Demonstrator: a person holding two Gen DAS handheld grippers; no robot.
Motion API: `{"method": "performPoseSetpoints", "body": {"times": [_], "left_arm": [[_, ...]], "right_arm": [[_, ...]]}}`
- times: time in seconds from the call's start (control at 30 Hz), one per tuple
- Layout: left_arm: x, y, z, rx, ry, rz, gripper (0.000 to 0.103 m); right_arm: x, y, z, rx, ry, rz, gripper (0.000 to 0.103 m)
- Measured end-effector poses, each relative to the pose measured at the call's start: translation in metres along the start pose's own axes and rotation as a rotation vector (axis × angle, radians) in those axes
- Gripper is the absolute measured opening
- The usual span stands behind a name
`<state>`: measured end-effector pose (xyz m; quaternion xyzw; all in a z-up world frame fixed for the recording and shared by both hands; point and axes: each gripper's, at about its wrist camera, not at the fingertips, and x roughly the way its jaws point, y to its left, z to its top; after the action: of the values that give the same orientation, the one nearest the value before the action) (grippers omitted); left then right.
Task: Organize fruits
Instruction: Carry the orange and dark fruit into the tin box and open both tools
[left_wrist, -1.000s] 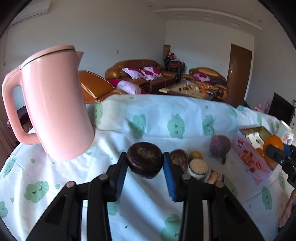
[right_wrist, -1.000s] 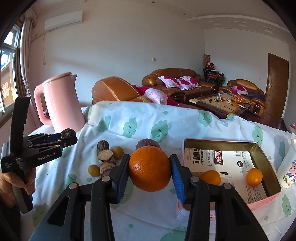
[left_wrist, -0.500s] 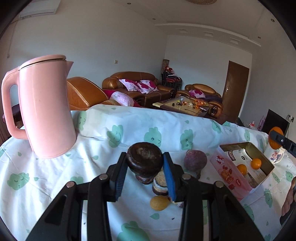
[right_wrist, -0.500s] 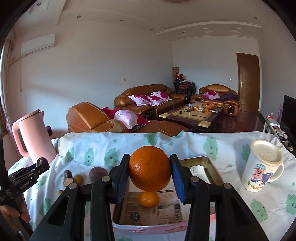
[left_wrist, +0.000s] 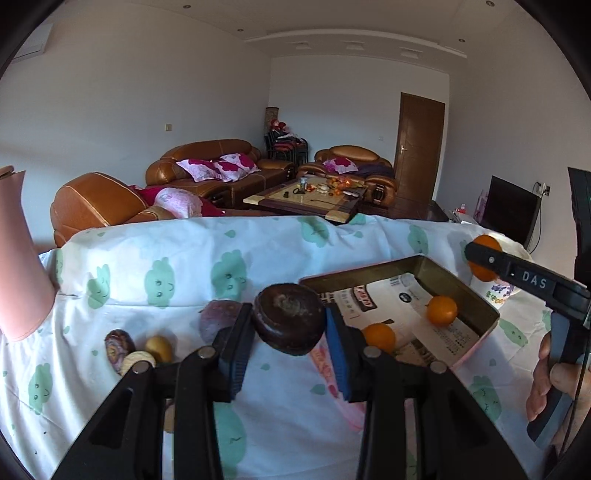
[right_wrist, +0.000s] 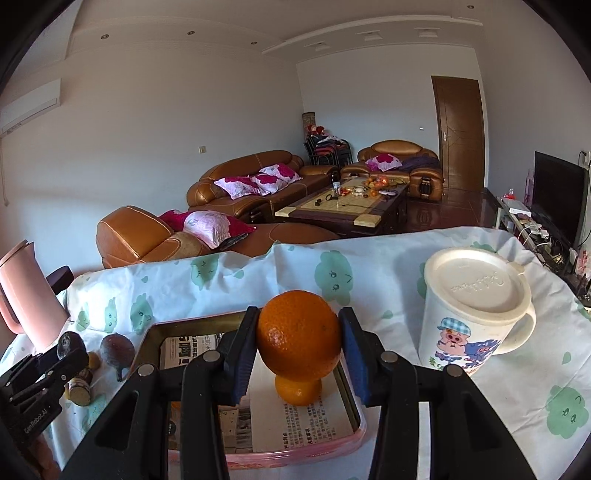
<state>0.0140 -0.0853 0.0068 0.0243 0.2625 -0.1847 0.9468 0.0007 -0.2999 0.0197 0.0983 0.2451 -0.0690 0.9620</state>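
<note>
- Left tongs (left_wrist: 289, 325) clamped on dark round fruit (left_wrist: 290, 318), above counter (left_wrist: 192, 258).
- Right tongs (right_wrist: 298, 345) clamped on orange (right_wrist: 299, 339), above tin box (right_wrist: 155, 332).

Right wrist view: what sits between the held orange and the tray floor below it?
In the right wrist view, a smaller orange lies on the paper-lined tray directly under the held orange in the right gripper.

White walls, brown leather sofas (right_wrist: 258, 177), coffee table (right_wrist: 343, 206), wooden door (right_wrist: 460, 129), television (right_wrist: 557, 199).

Matt printed cloth cover (left_wrist: 258, 254), brassy metal tin (left_wrist: 456, 282), paper lining (right_wrist: 295, 417), glossy mug (right_wrist: 476, 325)
</note>
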Motion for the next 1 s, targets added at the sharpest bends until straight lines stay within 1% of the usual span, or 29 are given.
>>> {"method": "performPoseSetpoints", "body": {"times": [0.13,0.27,0.43,0.63,0.7,0.8,0.83,0.9,0.97,1.0], "left_arm": [[0.019,-0.038,0.002,0.029,0.042,-0.020,0.040],[0.033,-0.062,0.002,0.044,0.081,-0.003,0.040],[0.043,-0.073,-0.001,0.059,0.125,0.024,0.040],[0.045,-0.070,-0.002,0.039,0.139,0.063,0.043],[0.045,-0.068,-0.002,0.034,0.135,0.065,0.053],[0.041,-0.070,-0.003,0.041,0.118,0.084,0.077],[0.040,-0.070,-0.003,0.044,0.113,0.094,0.080],[0.036,-0.070,-0.002,0.043,0.093,0.101,0.099],[0.031,-0.069,-0.002,0.037,0.072,0.123,0.103],[0.029,-0.068,-0.002,0.036,0.061,0.121,0.103]], "right_arm": [[0.012,0.004,-0.004,-0.025,0.036,0.004,0.045],[0.023,0.010,-0.007,-0.057,0.056,0.005,0.045],[0.036,0.013,-0.011,-0.050,0.103,0.055,0.045],[0.048,0.018,-0.018,-0.044,0.160,0.094,0.046],[0.050,0.019,-0.020,-0.039,0.171,0.112,0.046],[0.050,0.023,-0.022,-0.041,0.186,0.129,0.047],[0.050,0.024,-0.022,-0.042,0.189,0.134,0.047],[0.047,0.024,-0.022,-0.037,0.176,0.138,0.053],[0.041,0.026,-0.021,-0.042,0.144,0.117,0.066],[0.038,0.026,-0.019,-0.045,0.123,0.096,0.069]]}}
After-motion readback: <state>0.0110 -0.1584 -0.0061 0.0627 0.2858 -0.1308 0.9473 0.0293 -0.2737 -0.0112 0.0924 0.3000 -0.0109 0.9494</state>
